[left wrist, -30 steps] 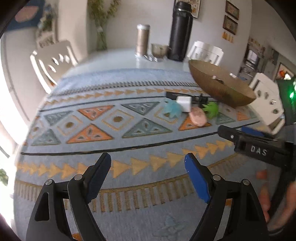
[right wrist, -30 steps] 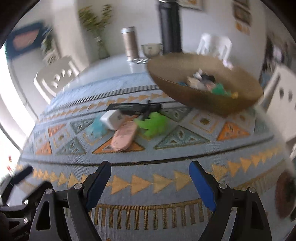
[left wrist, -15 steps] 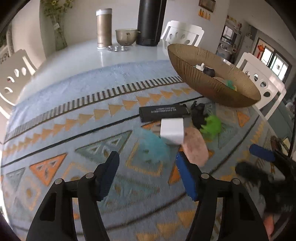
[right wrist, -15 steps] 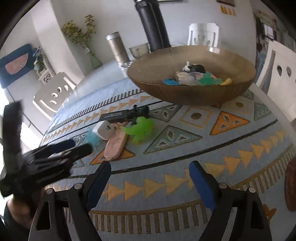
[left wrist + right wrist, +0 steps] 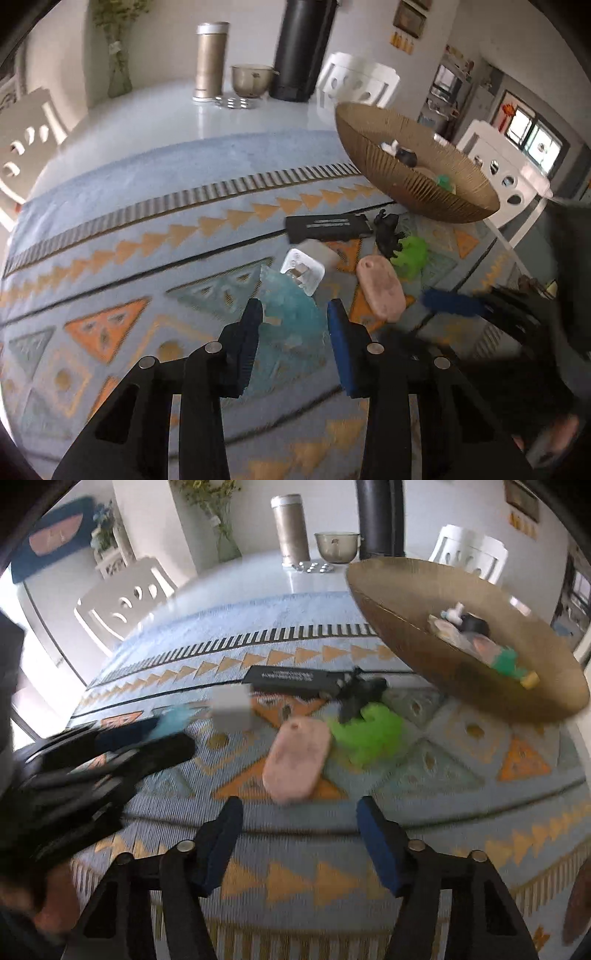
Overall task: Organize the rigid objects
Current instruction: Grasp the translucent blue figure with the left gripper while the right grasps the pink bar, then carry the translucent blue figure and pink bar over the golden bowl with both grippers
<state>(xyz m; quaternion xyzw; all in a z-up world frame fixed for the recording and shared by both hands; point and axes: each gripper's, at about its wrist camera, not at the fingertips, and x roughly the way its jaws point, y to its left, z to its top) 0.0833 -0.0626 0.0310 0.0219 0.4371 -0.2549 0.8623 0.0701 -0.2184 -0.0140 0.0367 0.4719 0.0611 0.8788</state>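
My left gripper (image 5: pixel 293 321) is closing on a teal toy (image 5: pixel 291 310) lying on the patterned mat; both blue pads touch its sides. The right wrist view shows the same gripper (image 5: pixel 162 734) blurred at the left with the toy (image 5: pixel 177 714) between its fingers. My right gripper (image 5: pixel 299 812) is closing with nothing between its jaws, just short of a pink oval piece (image 5: pixel 297 760). Around them lie a white cube charger (image 5: pixel 304 269), a black flat bar (image 5: pixel 327 227), a black figure (image 5: pixel 386 232) and a green toy (image 5: pixel 365 731). A brown bowl (image 5: pixel 443 661) holds several small items.
At the table's far end stand a metal canister (image 5: pixel 210 62), a small steel bowl (image 5: pixel 251 79), a tall black flask (image 5: pixel 303 48) and a vase (image 5: pixel 118 74). White chairs (image 5: pixel 354 85) ring the table. A hand (image 5: pixel 55 912) grips the left tool.
Both grippers moved forward to the cluster of small objects. The left jaws narrowed from wide around the teal toy. The right jaws narrowed too, nearing the pink oval.
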